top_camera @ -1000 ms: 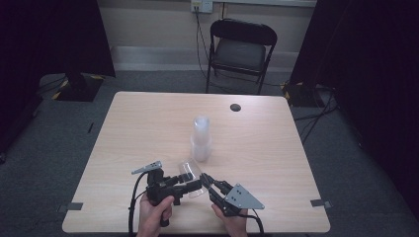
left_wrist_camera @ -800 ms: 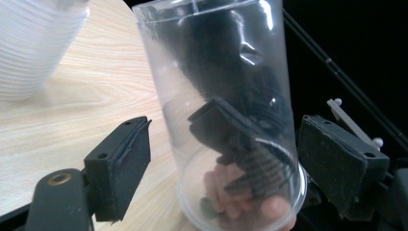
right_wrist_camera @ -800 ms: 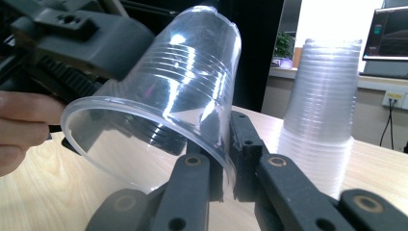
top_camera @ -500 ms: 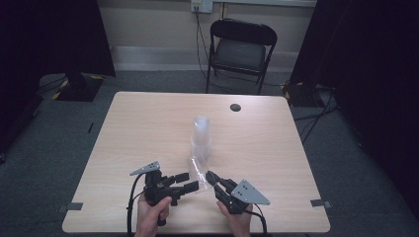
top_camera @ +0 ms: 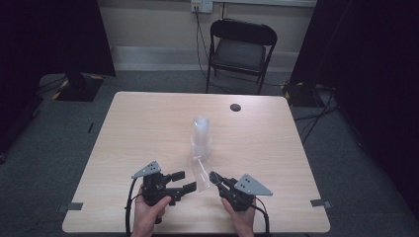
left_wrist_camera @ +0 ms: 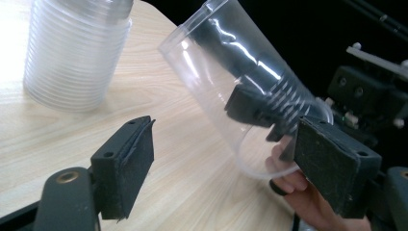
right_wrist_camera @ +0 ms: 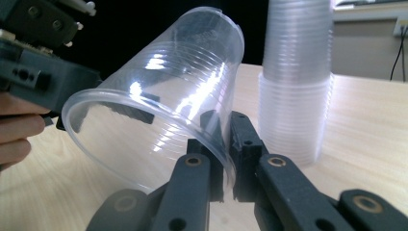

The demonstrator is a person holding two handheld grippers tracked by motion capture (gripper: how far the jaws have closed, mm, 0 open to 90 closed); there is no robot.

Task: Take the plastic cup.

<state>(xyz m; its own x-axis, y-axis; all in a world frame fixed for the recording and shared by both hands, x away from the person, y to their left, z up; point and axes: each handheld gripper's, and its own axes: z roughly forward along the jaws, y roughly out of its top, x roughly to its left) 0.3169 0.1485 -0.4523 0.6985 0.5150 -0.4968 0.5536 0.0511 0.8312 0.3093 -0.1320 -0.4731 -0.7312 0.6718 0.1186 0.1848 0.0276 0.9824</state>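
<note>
A tall stack of clear plastic cups point(top_camera: 201, 134) stands upright in the middle of the wooden table point(top_camera: 143, 128). In front of it a single clear cup point(top_camera: 199, 170) hangs tilted above the table, mouth toward the person. My right gripper point(top_camera: 215, 177) is shut on its rim, one jaw inside and one outside, as the right gripper view shows point(right_wrist_camera: 226, 144) with the cup point(right_wrist_camera: 159, 106) and the stack point(right_wrist_camera: 296, 82). My left gripper point(top_camera: 181, 181) is open. In the left gripper view its jaws point(left_wrist_camera: 231, 163) stand wide apart, with the cup point(left_wrist_camera: 226, 67) just beyond them and the stack point(left_wrist_camera: 77, 53) at the left.
A small black round disc point(top_camera: 235, 107) lies near the table's far edge. A black folding chair point(top_camera: 240, 49) stands behind the table. Both hands sit close to the near edge. Dark curtains flank the room.
Both grippers have drawn back a little toward the near edge and apart from each other. The single cup stays in the right gripper, tilted near the stack's foot.
</note>
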